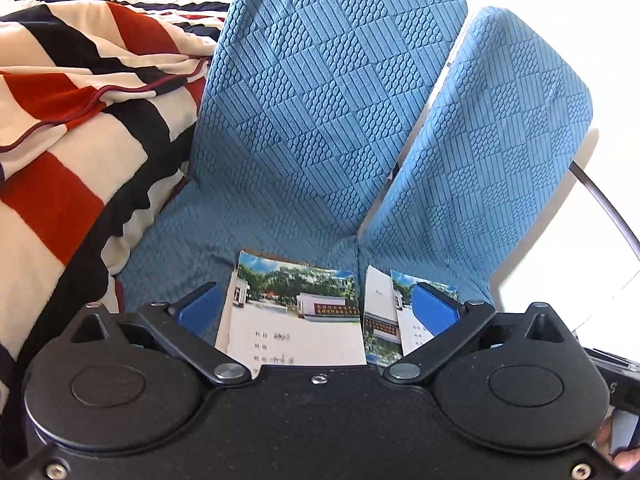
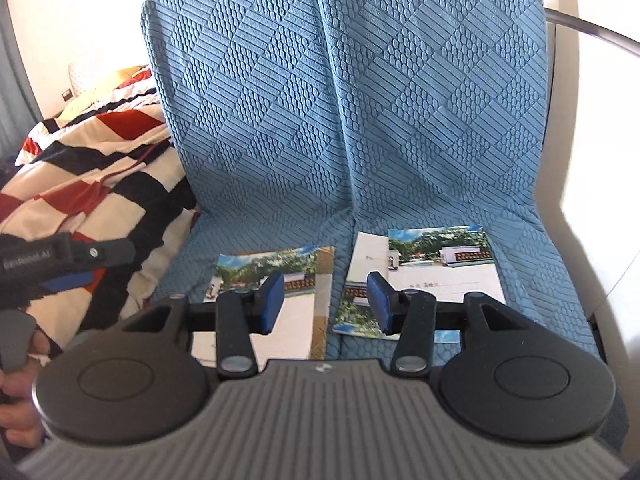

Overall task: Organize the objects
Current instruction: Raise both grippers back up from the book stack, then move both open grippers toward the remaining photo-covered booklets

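Observation:
Several thin booklets with a building photo on the cover lie on a blue textured seat [image 2: 360,120]. One pile of booklets [image 2: 296,312] lies left, another pile [image 2: 432,276] lies right, its sheets fanned apart. In the left wrist view the left pile [image 1: 296,320] sits between my fingers and the right pile [image 1: 384,320] is beside the right finger. My left gripper [image 1: 316,304] is open wide, low over the left pile. My right gripper [image 2: 326,300] is open, above the gap between the piles. The left gripper also shows at the left edge of the right wrist view [image 2: 68,264].
A striped red, black and cream blanket [image 1: 72,128] is heaped to the left of the seat. The blue cover runs up the chair backs [image 1: 328,80]. A curved metal armrest [image 1: 604,204] and a white surface are on the right.

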Demonstrator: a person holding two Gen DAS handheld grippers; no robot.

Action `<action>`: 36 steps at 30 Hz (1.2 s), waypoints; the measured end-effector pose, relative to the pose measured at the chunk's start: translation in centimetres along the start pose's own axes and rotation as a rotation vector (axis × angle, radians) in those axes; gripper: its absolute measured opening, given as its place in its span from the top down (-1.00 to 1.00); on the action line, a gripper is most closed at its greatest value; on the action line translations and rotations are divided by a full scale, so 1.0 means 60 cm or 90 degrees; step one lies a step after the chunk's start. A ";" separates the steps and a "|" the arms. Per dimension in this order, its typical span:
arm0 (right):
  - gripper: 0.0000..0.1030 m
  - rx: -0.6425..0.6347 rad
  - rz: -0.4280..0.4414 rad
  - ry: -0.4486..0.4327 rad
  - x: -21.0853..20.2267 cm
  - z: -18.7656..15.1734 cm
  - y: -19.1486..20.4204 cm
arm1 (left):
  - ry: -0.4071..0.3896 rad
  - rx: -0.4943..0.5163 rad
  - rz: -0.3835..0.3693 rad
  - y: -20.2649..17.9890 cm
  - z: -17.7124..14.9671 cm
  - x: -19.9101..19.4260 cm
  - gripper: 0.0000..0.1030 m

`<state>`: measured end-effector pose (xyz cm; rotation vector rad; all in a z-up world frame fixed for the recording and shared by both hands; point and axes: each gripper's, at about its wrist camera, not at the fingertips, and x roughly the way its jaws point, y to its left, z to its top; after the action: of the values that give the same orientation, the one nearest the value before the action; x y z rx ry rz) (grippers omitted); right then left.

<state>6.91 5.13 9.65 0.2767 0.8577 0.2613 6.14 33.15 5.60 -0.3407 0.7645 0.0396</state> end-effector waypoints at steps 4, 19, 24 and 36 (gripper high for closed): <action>0.05 0.005 -0.001 0.004 -0.011 -0.009 -0.004 | 0.007 0.009 0.011 -0.010 -0.009 -0.008 -0.99; 0.05 0.012 -0.025 0.011 -0.039 -0.023 -0.033 | 0.029 0.029 -0.016 -0.060 -0.029 -0.009 -0.99; 0.05 0.010 -0.032 0.007 -0.059 -0.020 -0.049 | 0.033 0.032 -0.040 -0.090 -0.032 -0.009 -0.99; -0.70 0.023 -0.030 0.007 -0.080 -0.028 -0.093 | 0.061 0.030 -0.075 -0.144 -0.055 -0.003 -0.99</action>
<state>3.26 -1.49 10.09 0.2882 0.8792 0.2038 5.18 23.95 6.02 -0.3446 0.8378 -0.1068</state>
